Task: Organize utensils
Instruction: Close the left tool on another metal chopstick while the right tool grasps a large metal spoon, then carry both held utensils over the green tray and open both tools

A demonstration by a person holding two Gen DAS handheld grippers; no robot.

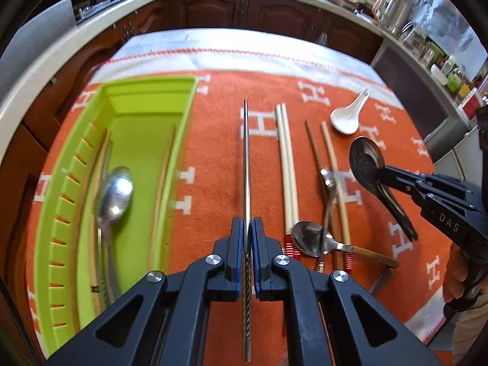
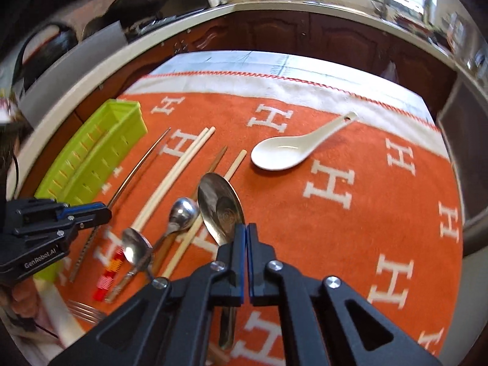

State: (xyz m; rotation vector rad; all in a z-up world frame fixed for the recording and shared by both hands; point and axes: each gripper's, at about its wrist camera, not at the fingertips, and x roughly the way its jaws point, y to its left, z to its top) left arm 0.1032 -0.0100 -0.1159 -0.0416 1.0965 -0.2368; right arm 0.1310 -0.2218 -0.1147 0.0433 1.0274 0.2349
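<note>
Green tray (image 1: 146,91): we see it at the left edge of the orange cloth (image 1: 213,158), a steel spoon (image 1: 114,195) lying inside.
Left gripper (image 1: 247,228): we clench a metal chopstick (image 1: 246,152) just right of the tray.
White chopsticks (image 1: 286,164): right of the metal one, beside brown chopsticks (image 1: 332,177) and two small spoons (image 1: 308,238).
White soup spoon (image 1: 346,119): farther right and well back from the tray.
Right gripper (image 2: 246,235): we grip a dark metal spoon (image 2: 220,206) above the cloth, far from the tray.
</note>
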